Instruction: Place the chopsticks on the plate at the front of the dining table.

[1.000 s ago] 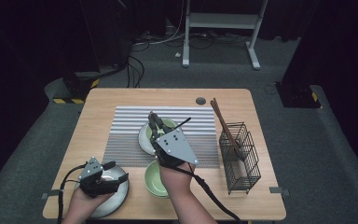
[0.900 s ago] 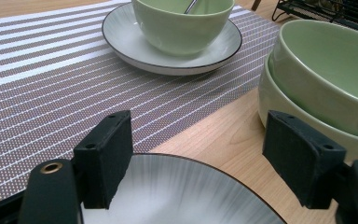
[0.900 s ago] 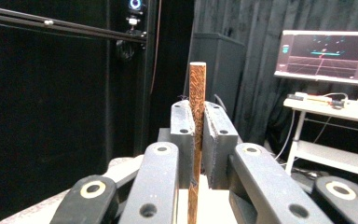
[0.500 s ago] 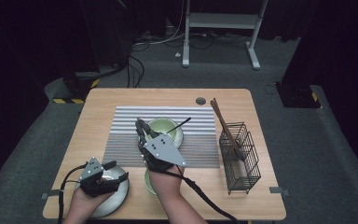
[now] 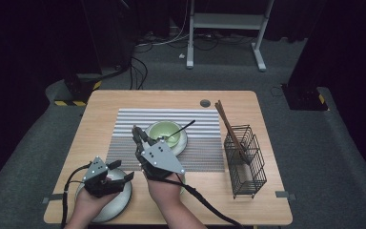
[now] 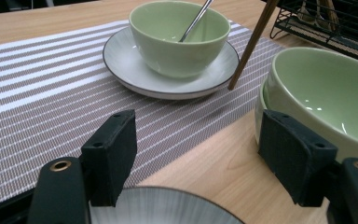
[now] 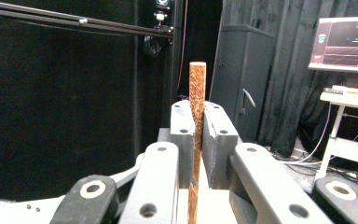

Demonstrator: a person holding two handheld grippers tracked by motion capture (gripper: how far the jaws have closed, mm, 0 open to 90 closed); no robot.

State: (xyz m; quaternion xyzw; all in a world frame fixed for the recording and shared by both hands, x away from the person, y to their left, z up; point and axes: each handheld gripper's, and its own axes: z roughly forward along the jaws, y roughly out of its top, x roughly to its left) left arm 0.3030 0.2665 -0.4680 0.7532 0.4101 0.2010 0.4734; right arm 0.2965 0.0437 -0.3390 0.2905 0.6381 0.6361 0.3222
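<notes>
— What have your tongs got hold of?

— My right tongs point(image 7: 197, 140) are clamped tight on a single wooden chopstick point(image 7: 196, 100), held near its top end; its tip reaches the striped mat point(image 6: 51, 93) beside the plate point(image 6: 135, 77) under the green bowl point(image 6: 179, 35). My left tongs point(image 6: 196, 163) gape wide with nothing in them, over the grey plate point(image 5: 116, 207) at the counter's point(image 5: 267, 191) near edge.

— Which step is that?

— Carrying the chopstick, I'd judge; next I'd lay it down by the bowl, easing it flat before letting go; the second green bowl point(image 6: 326, 93) stands close by.

The right hand-held gripper point(image 5: 138, 135) has swung its chopstick point(image 7: 196, 116) leftward.
</notes>
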